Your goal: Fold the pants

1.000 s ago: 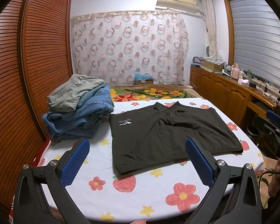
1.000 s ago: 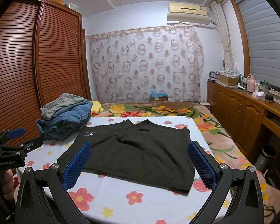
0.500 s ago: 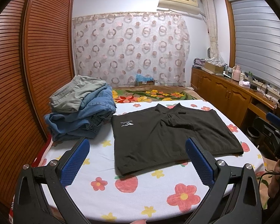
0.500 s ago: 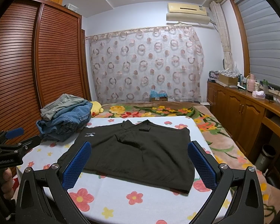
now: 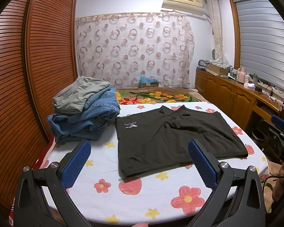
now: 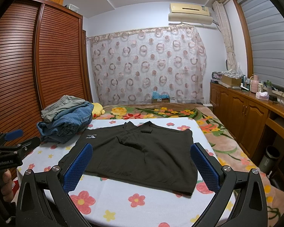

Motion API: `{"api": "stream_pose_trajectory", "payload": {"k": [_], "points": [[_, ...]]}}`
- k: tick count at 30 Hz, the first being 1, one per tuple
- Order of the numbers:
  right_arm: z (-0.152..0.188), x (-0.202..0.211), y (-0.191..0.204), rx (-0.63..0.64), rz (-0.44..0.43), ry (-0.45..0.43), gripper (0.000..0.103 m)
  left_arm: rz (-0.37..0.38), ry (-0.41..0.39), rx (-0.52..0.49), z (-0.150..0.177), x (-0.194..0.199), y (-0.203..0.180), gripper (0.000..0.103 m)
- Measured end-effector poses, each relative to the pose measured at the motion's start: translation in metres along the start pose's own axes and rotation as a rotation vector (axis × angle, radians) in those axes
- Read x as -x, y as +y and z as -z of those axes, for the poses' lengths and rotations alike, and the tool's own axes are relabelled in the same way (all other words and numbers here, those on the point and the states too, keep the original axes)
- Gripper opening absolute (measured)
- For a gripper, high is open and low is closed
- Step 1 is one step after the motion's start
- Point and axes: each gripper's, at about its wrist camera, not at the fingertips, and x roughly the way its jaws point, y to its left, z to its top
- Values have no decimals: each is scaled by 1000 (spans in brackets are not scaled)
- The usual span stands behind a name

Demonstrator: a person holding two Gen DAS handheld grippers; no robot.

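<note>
Black shorts flat at 12 o'clock; both tongs, left gripper and right gripper, released, hovering; we judge folding unstarted, next grab hem.

Matt dark cloth pants – glossy slatted wood wardrobe

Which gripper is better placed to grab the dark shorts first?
Right, marginally. The right gripper already frames the dark shorts between open jaws; the left gripper faces their left edge, also open.
</note>
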Motion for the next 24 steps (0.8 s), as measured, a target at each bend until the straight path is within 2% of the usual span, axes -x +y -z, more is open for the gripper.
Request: {"api": "stream_pose_trajectory", "payload": {"k": [24], "points": [[0, 0, 1, -1, 0, 0, 103, 0, -2, 0, -2, 0, 3, 103]]}}
